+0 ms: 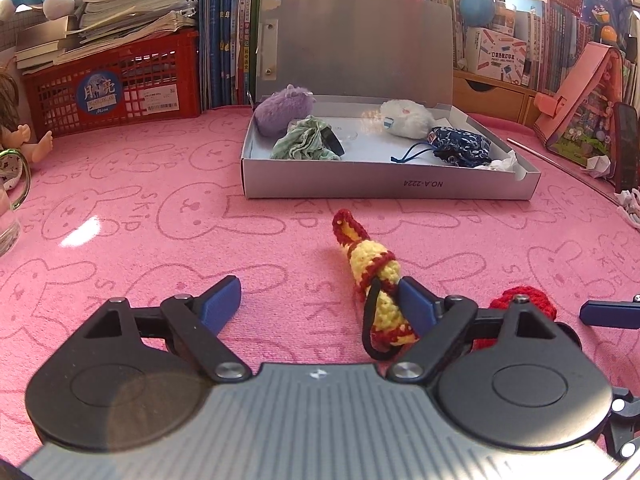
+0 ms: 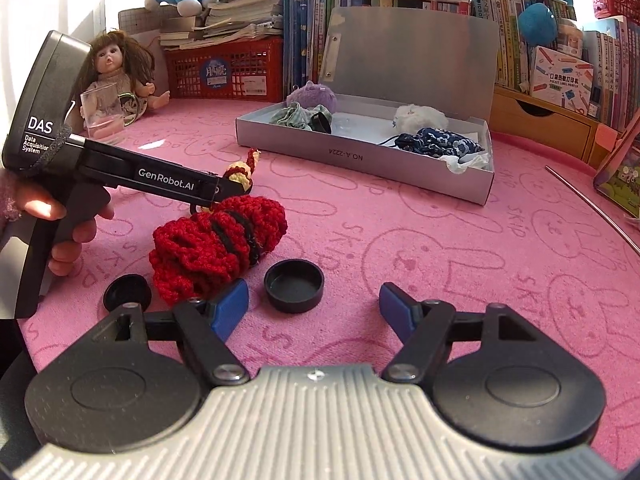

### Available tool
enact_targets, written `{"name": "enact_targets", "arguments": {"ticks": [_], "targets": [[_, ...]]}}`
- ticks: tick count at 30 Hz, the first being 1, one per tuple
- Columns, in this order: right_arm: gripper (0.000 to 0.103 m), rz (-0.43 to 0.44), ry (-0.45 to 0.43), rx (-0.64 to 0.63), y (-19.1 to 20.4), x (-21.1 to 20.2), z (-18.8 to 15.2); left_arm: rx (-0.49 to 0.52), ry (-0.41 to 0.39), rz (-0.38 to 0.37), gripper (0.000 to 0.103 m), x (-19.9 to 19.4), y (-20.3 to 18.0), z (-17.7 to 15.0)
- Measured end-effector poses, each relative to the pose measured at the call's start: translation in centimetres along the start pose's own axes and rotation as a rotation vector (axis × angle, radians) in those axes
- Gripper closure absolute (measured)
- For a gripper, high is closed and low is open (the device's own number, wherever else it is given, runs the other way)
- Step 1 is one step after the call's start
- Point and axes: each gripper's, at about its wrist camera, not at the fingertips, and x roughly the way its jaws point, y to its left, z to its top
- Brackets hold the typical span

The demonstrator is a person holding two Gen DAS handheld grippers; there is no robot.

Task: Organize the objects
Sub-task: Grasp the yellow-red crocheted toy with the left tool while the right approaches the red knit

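On the box (image 1: 390, 190) front, "NO.A-2224" reads inverted; both hand-held grippers (image 1: 320, 300) (image 2: 314, 308) gape wide, holding nothing.

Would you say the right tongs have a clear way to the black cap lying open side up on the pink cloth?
Probably yes: the right tongs stand open, the black cap lies just ahead between their tips, and the red crocheted piece sits off to the left.
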Motion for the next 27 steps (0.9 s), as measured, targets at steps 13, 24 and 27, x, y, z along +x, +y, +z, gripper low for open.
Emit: {"name": "enact_targets", "arguments": {"ticks": [13,24,27], "targets": [[0.021,0.004,-0.003,0.006,0.0,0.1,0.0,0.060,-0.073,-0.009,0.049,-1.1,-2.5,0.4],[0.032,0.005,-0.021,0.020,-0.2,-0.1,0.0,0.036,-0.022,0.013,0.050,0.0,-2.4,0.2],[0.035,0.004,-0.026,0.021,-0.2,-0.2,0.0,0.041,-0.009,0.018,0.049,0.2,-2.5,0.2]]}}
